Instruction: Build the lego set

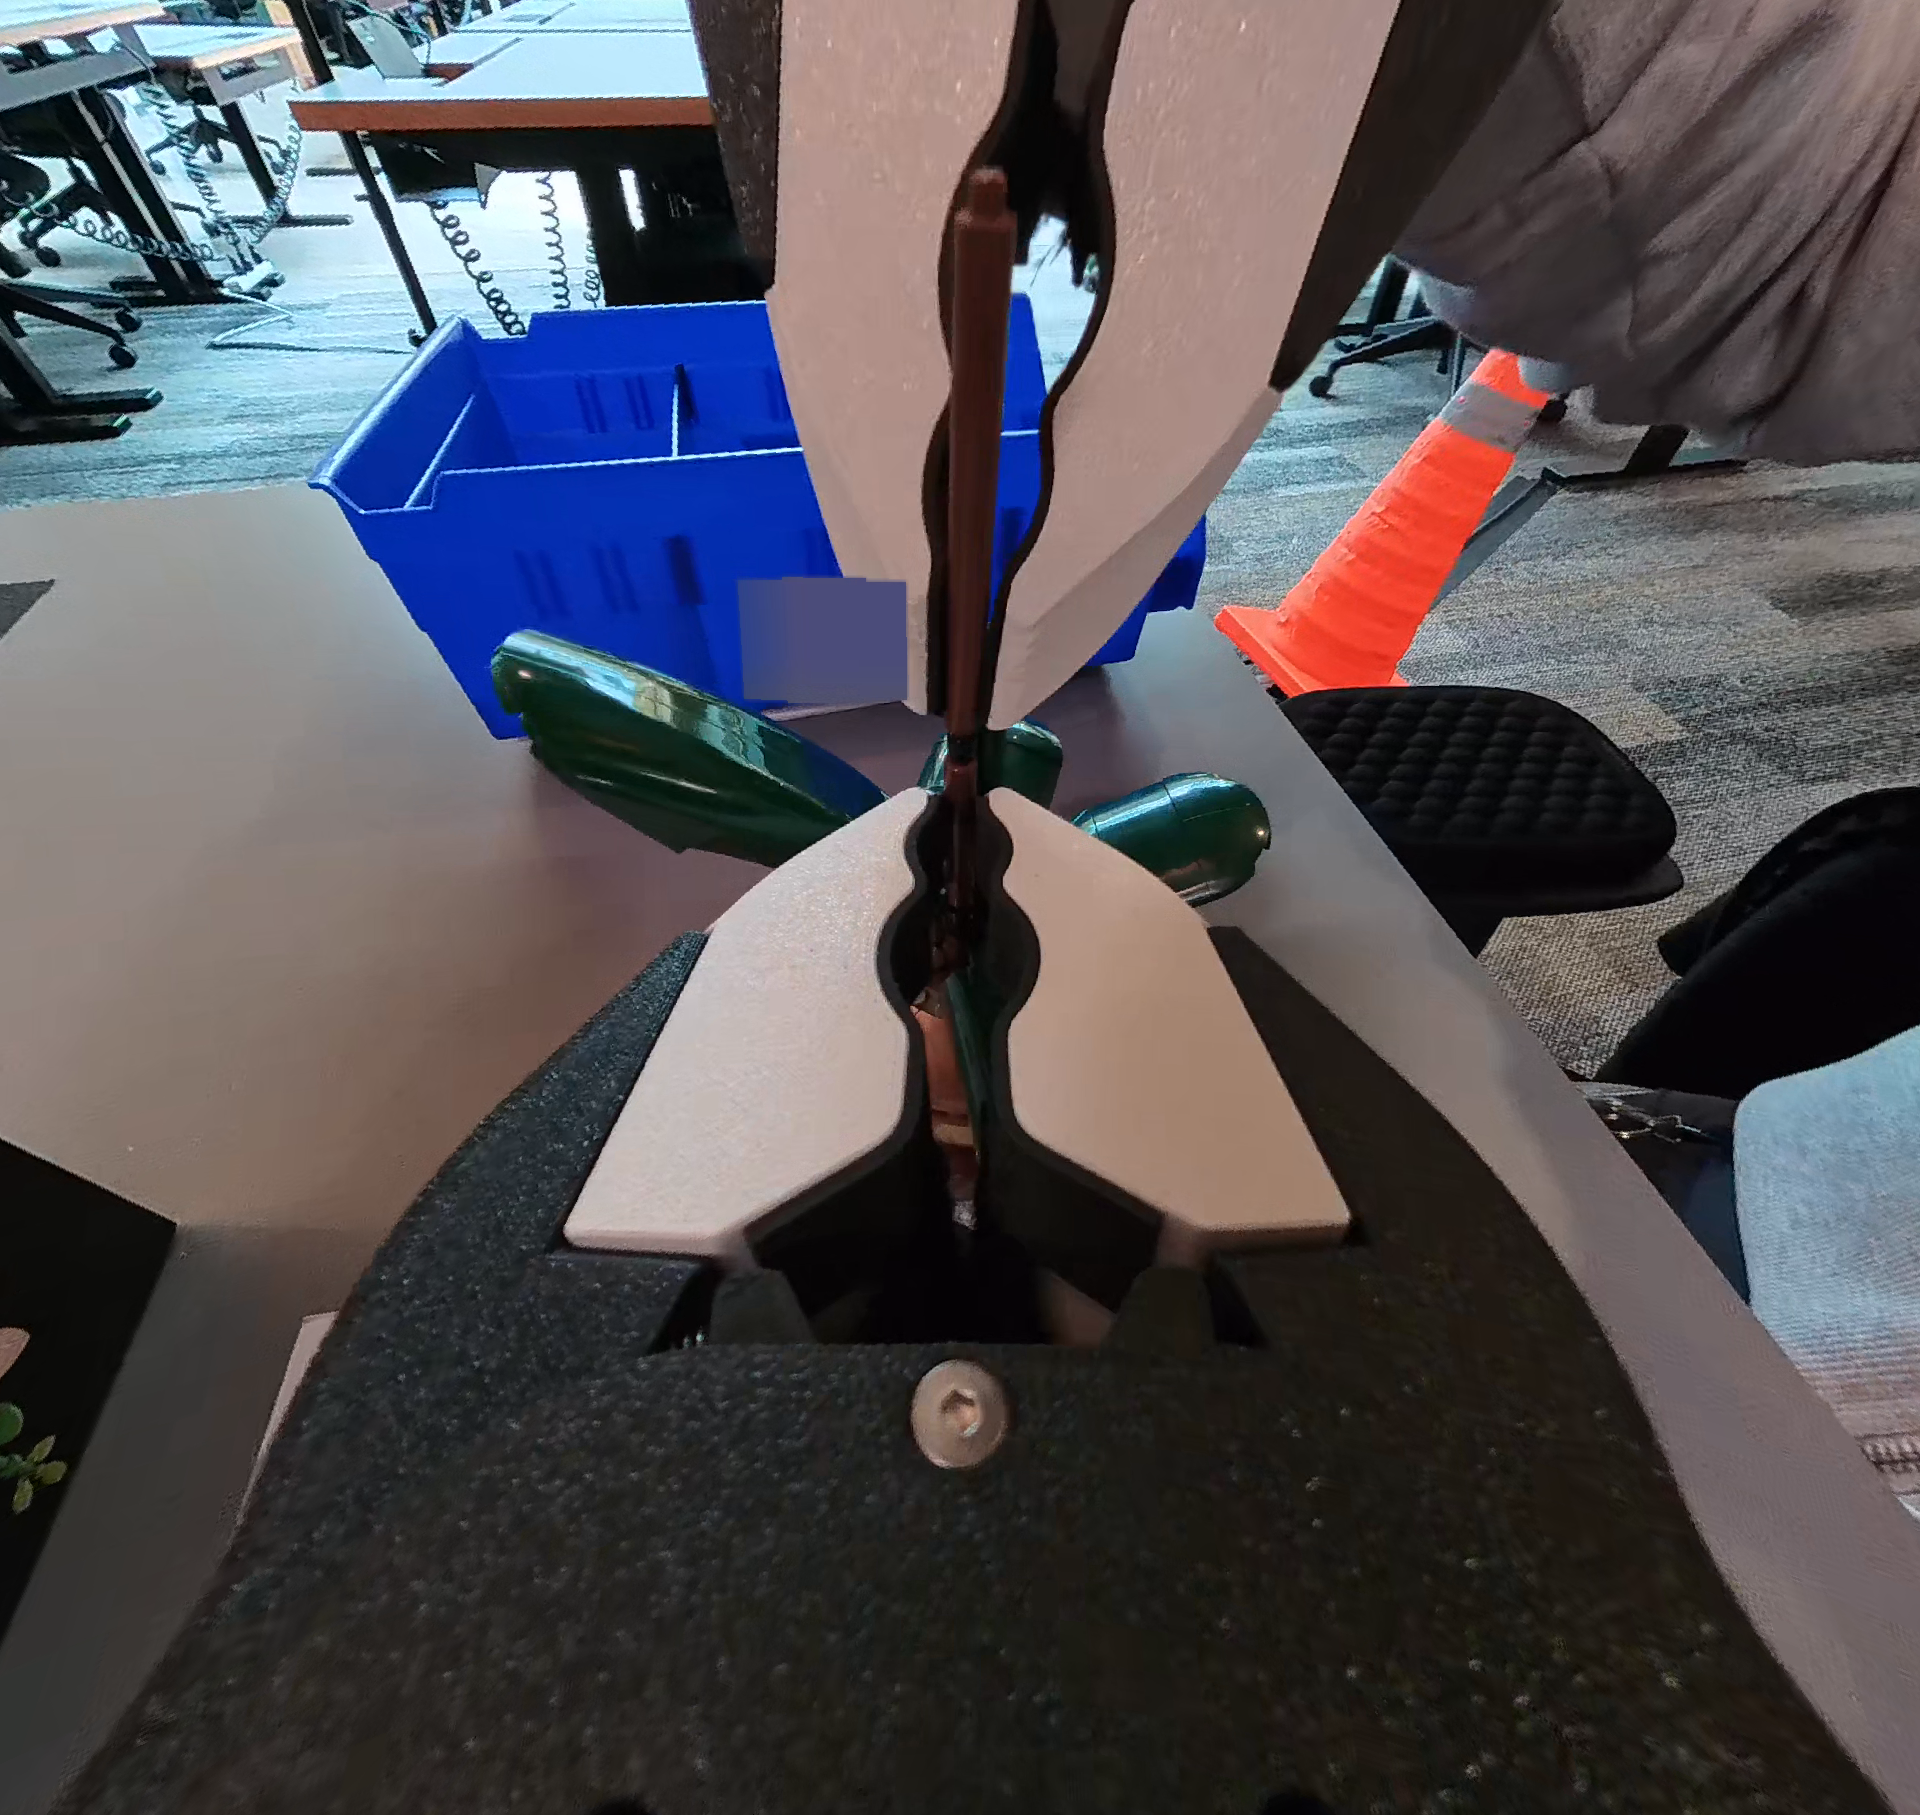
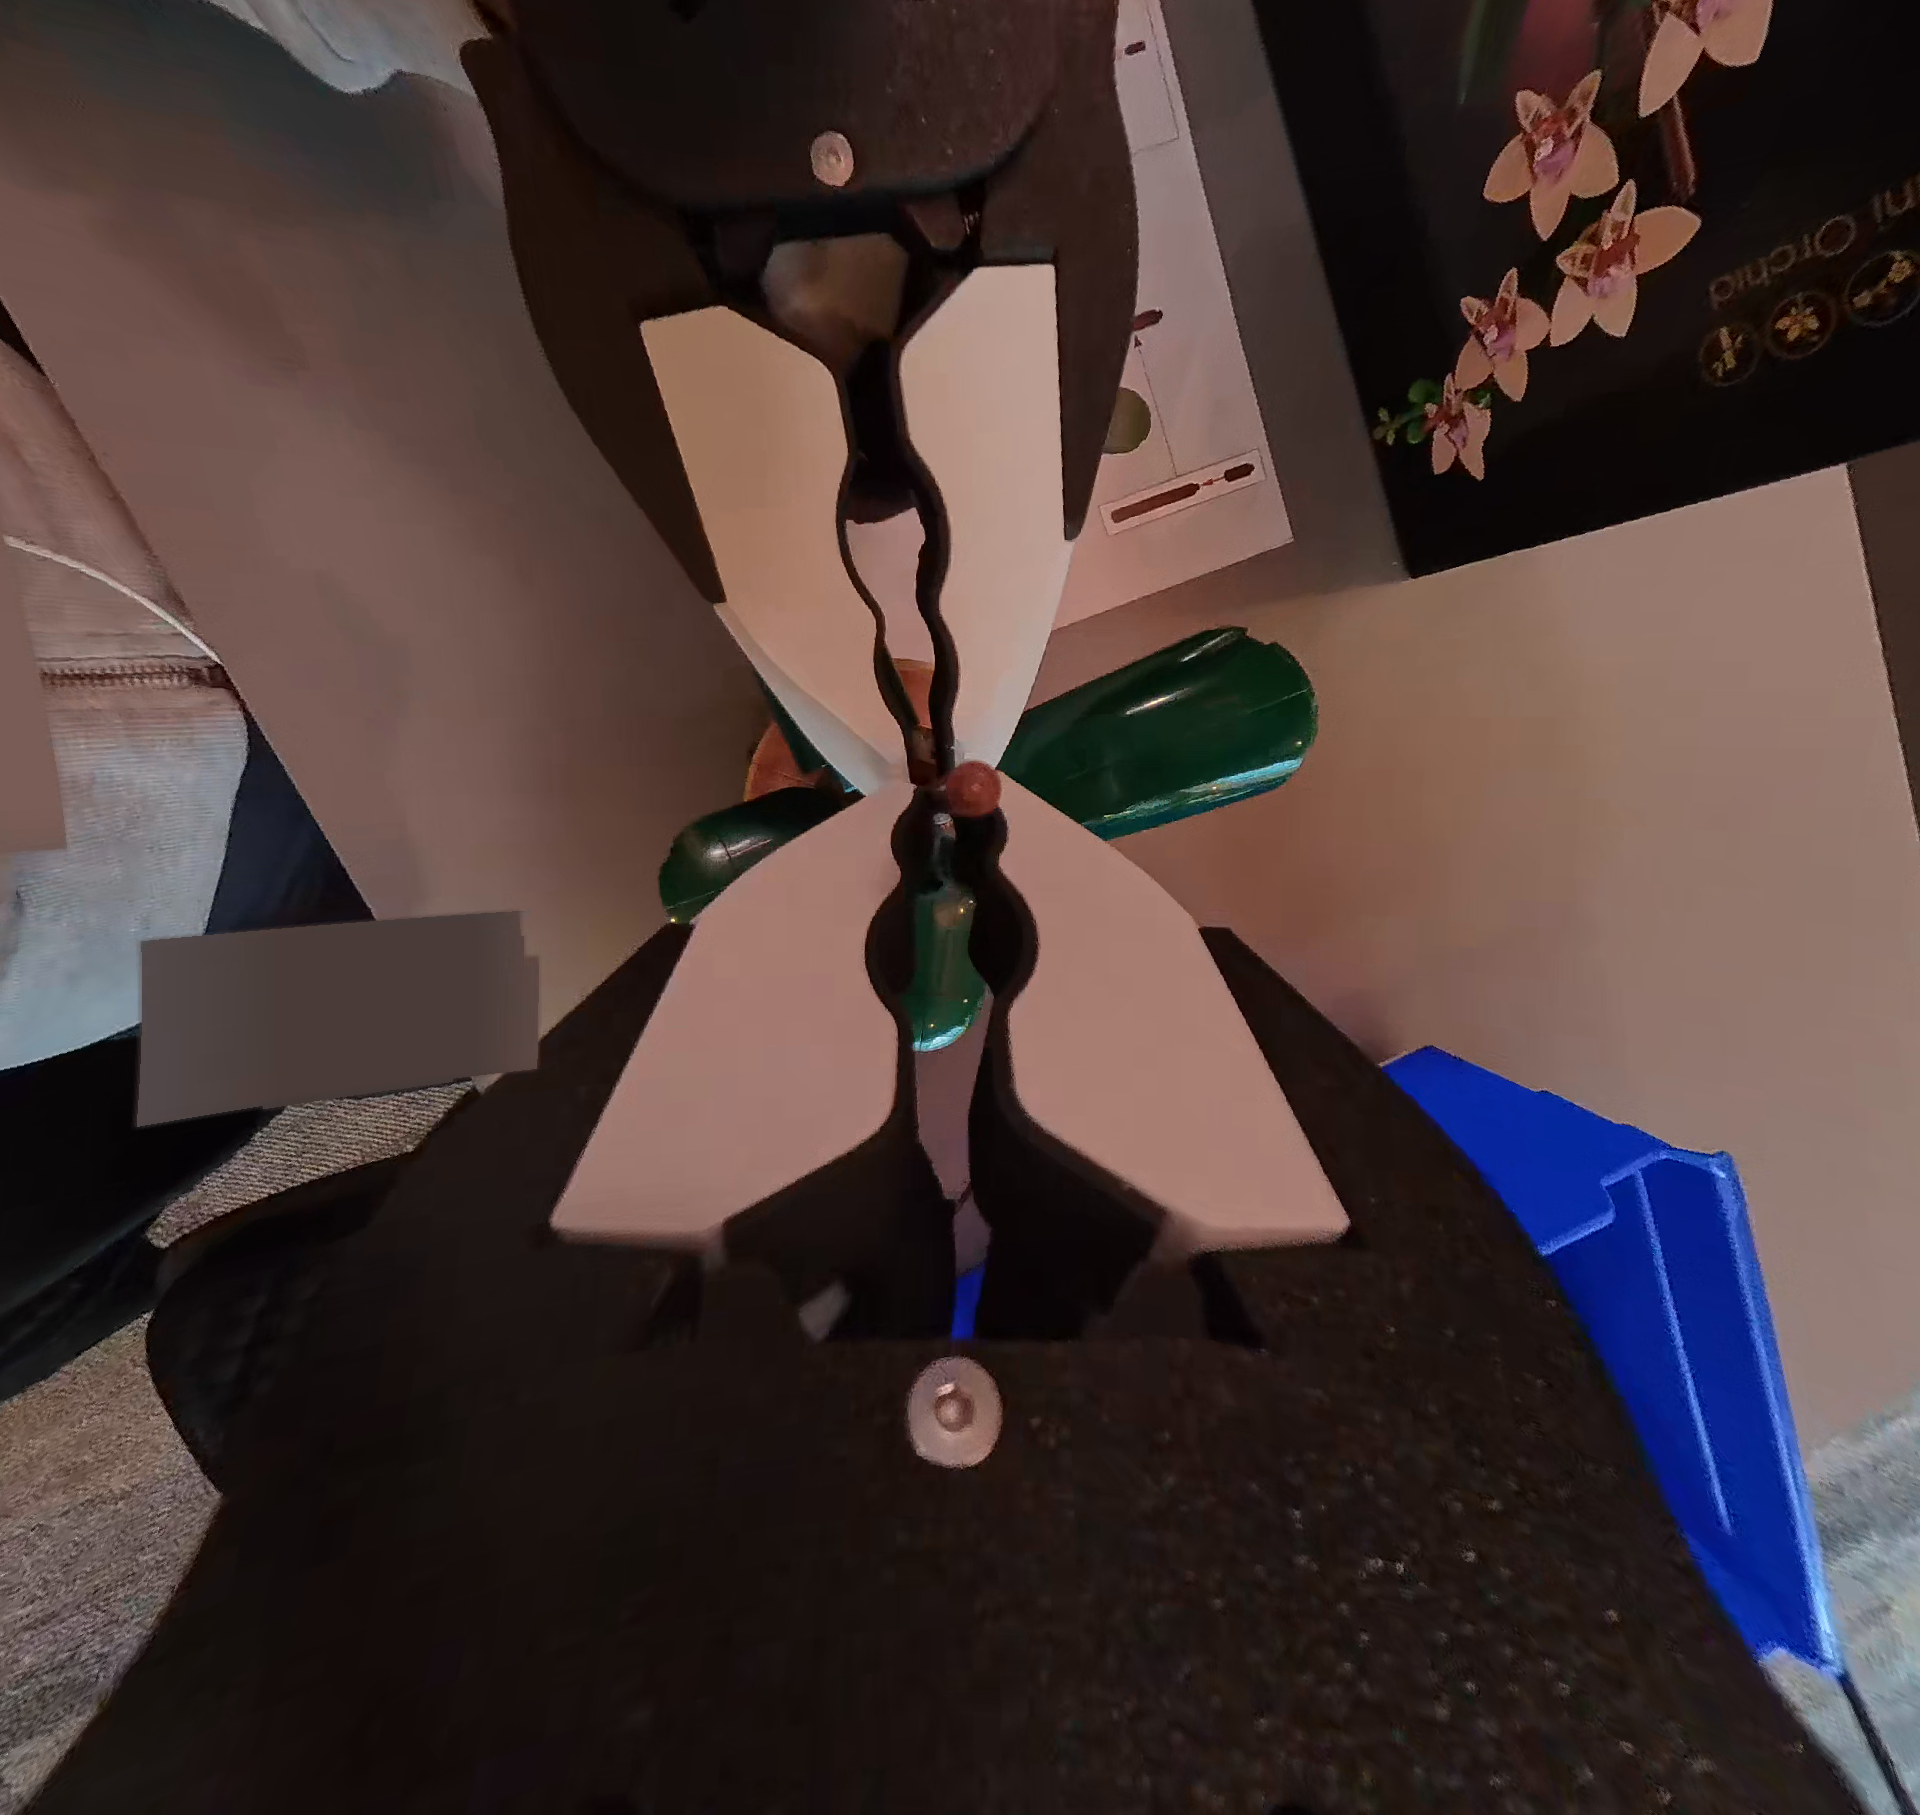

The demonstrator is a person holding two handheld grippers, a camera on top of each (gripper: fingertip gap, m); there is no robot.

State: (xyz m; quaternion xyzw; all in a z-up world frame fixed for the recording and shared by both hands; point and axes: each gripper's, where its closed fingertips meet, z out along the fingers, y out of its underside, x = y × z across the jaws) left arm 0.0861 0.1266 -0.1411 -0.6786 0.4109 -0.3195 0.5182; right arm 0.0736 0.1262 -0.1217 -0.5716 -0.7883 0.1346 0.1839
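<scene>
The left wrist view is taken close above the desk [image 1: 260, 830], facing outward across it toward the blue bin [image 1: 582, 518] and the office floor beyond. The right wrist view is taken from the opposite side, facing back over the desk toward the printed box [image 2: 1621, 207]. The green leaves [image 1: 665, 747] and the brown rod [image 1: 971, 477] are shared, seen very near in both.
</scene>
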